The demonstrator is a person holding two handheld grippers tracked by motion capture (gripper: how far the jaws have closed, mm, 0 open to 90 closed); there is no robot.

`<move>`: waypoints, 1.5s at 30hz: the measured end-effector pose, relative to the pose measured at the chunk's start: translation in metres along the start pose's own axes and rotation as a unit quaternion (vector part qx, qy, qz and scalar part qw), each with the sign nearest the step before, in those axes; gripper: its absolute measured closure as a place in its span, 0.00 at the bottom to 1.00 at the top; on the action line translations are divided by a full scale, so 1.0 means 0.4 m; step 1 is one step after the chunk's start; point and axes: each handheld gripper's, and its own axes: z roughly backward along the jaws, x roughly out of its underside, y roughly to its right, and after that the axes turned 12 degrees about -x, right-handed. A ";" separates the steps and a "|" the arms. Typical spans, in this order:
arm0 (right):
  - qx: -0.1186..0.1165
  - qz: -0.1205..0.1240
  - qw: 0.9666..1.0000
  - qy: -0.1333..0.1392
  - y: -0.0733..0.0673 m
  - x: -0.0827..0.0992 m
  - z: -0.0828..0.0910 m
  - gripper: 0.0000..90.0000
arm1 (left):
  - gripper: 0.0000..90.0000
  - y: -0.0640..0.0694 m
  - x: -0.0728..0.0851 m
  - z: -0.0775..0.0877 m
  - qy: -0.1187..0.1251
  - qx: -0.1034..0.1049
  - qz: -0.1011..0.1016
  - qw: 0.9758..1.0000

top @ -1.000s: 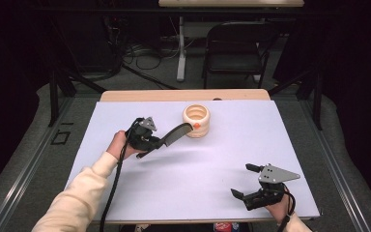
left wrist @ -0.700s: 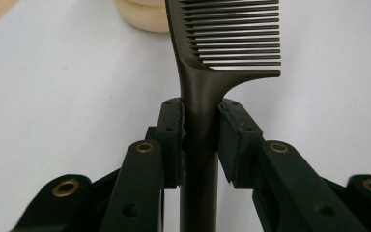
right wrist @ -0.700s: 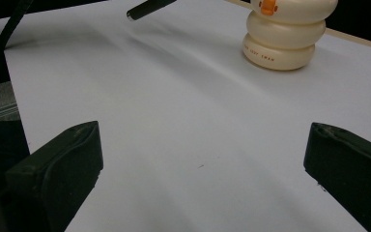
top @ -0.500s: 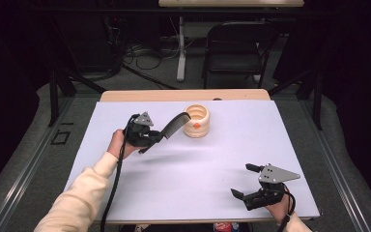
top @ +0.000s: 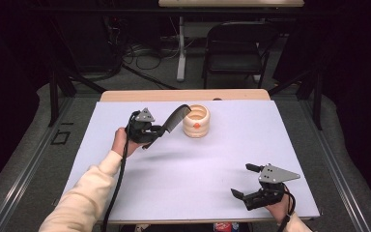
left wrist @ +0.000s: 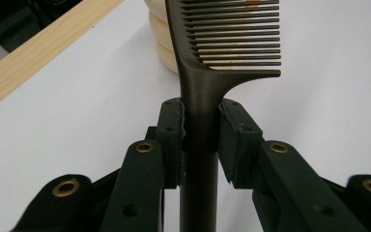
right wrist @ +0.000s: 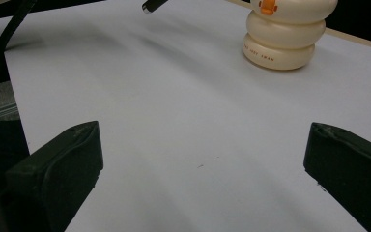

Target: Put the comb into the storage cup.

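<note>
One comb (top: 176, 117) and one cream-coloured ribbed holder (top: 196, 121) are the two things in play on the white table (top: 193, 164), along with two grippers, one in each of the person's hands.

The left gripper (top: 162, 129) is clamped on the comb's handle. In the left gripper view both pads press against the dark handle (left wrist: 200, 145) from either side, and the single row of teeth (left wrist: 236, 34) points away to the right of that view. Seen from above, the comb is lifted off the table and slants up toward the far right, its toothed end over the near left rim of the holder; whether it touches the rim cannot be told.

The holder stands upright near the far edge of the table, close to the middle. It is built of three stacked rings with one small orange mark (right wrist: 267, 6) on its side, and a line of small print runs along the lowest ring.

The right gripper (top: 245, 182) rests low at the near right corner of the table, well apart from the holder. Its two jaws stand wide apart with bare table between them.
</note>
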 end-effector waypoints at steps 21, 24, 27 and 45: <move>-0.003 0.001 1.000 -0.004 -0.001 0.000 -0.002 0.00 | 0.80 0.000 -0.025 -0.016 0.032 -0.031 0.027 0.999; -0.004 0.001 1.000 -0.002 0.000 0.001 -0.004 0.00 | 0.80 -0.002 -0.028 -0.015 0.038 -0.038 0.032 0.998; -0.005 0.001 1.000 -0.004 0.001 0.001 -0.004 0.00 | 0.80 -0.005 -0.032 -0.014 0.043 -0.044 0.034 0.998; -0.003 -0.001 1.000 -0.005 0.001 0.001 -0.005 0.00 | 0.80 -0.006 -0.083 -0.027 0.059 -0.055 0.038 0.996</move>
